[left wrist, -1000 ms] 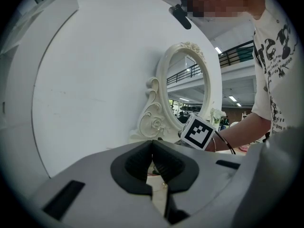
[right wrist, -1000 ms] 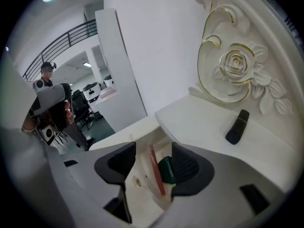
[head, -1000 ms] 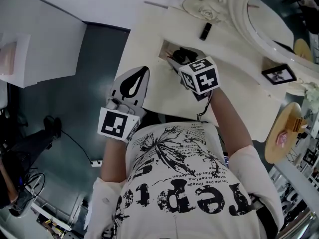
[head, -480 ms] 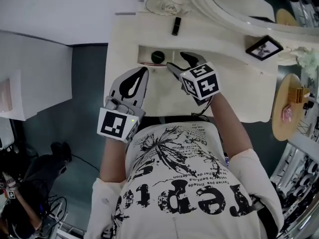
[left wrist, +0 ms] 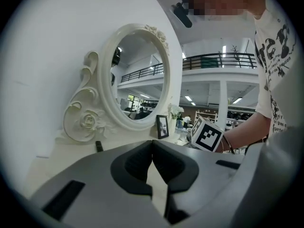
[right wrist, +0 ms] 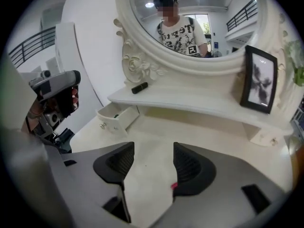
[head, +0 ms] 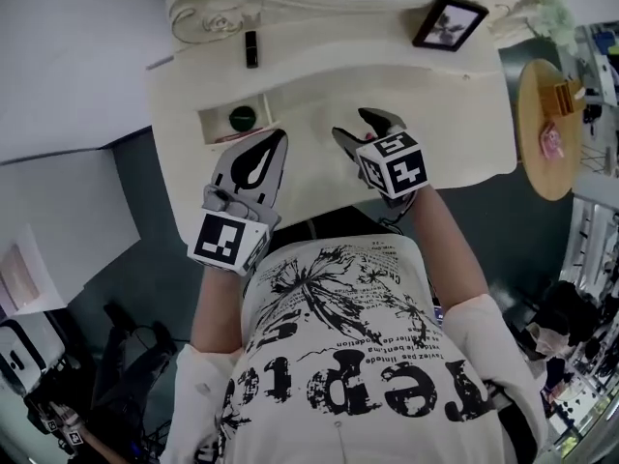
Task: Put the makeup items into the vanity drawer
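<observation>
The cream vanity (head: 455, 133) has a small drawer (head: 215, 124) standing open at its left, with a round dark green item (head: 242, 118) inside. A black lipstick (head: 251, 48) lies on the upper shelf, also seen as the lipstick (right wrist: 139, 87) and the lipstick (left wrist: 99, 146). My right gripper (head: 364, 130) hovers over the middle of the tabletop, right of the drawer (right wrist: 114, 118). It is open and nothing is between its pads (right wrist: 187, 167). My left gripper (head: 275, 141) hangs over the vanity's front edge just below the drawer. Its jaws meet, with nothing held (left wrist: 152, 148).
A round mirror (right wrist: 190, 23) in a carved frame stands behind the shelf. A black picture frame (head: 445, 22) sits on the shelf's right end. A round wooden side table (head: 542, 153) stands right of the vanity. A white partition (head: 68, 56) is at the left.
My right gripper has drawn back from the open drawer to the middle of the tabletop. The head view has swung, so the vanity sits further left. The left gripper has kept its place.
</observation>
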Available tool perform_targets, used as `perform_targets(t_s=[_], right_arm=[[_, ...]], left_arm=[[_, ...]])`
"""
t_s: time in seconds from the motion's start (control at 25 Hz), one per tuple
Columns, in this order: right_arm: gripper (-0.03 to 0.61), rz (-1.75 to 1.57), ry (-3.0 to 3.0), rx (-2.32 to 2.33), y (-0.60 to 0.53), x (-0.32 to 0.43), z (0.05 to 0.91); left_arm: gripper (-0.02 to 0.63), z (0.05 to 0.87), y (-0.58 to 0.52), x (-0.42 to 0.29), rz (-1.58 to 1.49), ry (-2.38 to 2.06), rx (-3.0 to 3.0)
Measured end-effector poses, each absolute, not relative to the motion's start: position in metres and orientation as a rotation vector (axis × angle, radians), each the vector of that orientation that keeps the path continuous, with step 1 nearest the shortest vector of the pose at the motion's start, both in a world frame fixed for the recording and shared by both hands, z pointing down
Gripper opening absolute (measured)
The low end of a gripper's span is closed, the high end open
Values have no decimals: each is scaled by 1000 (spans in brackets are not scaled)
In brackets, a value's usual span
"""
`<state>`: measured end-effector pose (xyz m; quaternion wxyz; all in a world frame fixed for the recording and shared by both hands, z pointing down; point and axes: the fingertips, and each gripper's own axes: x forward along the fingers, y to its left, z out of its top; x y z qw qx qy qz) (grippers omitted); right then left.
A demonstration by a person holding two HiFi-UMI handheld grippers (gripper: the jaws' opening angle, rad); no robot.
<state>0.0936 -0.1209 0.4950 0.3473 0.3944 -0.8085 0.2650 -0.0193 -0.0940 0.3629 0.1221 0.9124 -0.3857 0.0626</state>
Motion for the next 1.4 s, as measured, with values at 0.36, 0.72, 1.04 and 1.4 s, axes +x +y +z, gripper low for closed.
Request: perform_targets(t_s=[0.36, 0.72, 1.04, 1.4], right_arm=[[270, 790, -1903, 1104, -89, 194, 537], [195, 799, -1820, 1040, -72, 209, 570], [63, 749, -1781, 995, -73, 210, 570], [63, 706, -1908, 1027, -104, 170, 527]], left_arm=[[14, 374, -101, 55, 221, -930, 2711], [14, 387, -108, 85, 257, -875, 2702], [14, 384, -107, 79, 252, -912, 2698], [14, 364, -99, 38, 224, -1026, 2700]])
